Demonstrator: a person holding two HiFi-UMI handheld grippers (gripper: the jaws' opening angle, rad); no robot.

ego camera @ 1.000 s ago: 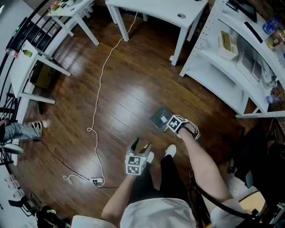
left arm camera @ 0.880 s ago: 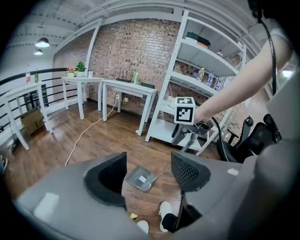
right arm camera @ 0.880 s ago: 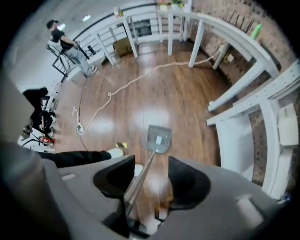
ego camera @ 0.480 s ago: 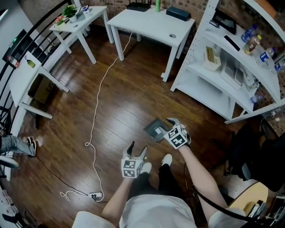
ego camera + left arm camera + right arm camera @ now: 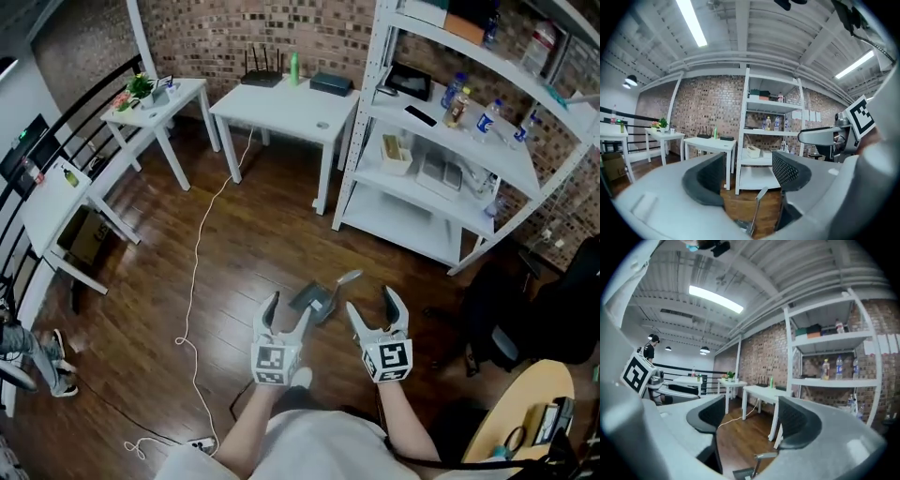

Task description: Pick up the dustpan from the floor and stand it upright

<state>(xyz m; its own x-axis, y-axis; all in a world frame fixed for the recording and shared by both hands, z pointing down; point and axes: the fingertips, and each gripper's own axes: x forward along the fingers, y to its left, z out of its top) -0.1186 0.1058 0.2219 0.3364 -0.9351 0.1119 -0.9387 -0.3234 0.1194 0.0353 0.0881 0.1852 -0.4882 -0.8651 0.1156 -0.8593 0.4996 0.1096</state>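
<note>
The grey dustpan [image 5: 311, 300] stands on the wooden floor with its handle [image 5: 347, 278] raised, between and just beyond my two grippers. Neither gripper touches it. My left gripper [image 5: 285, 313] is held level and open, with nothing between its fingers. My right gripper [image 5: 373, 307] is also level and open; its jaws have just been opening and nothing is between them. In the left gripper view the dustpan handle [image 5: 757, 206] shows low between the open jaws of the left gripper [image 5: 747, 173]. The right gripper view shows the dustpan [image 5: 757, 464] below the open right gripper [image 5: 745, 416].
A white shelf unit [image 5: 427, 178] with bottles and boxes stands ahead on the right. Two white tables [image 5: 281, 101] [image 5: 159, 101] line the brick wall. A white cable [image 5: 195, 272] trails across the floor. A black chair [image 5: 525, 309] and a round wooden table [image 5: 525, 412] are at the right.
Both grippers have risen from the floor and turned level. The right gripper was at the dustpan and has come away from it. The head view has tilted up toward the room.
</note>
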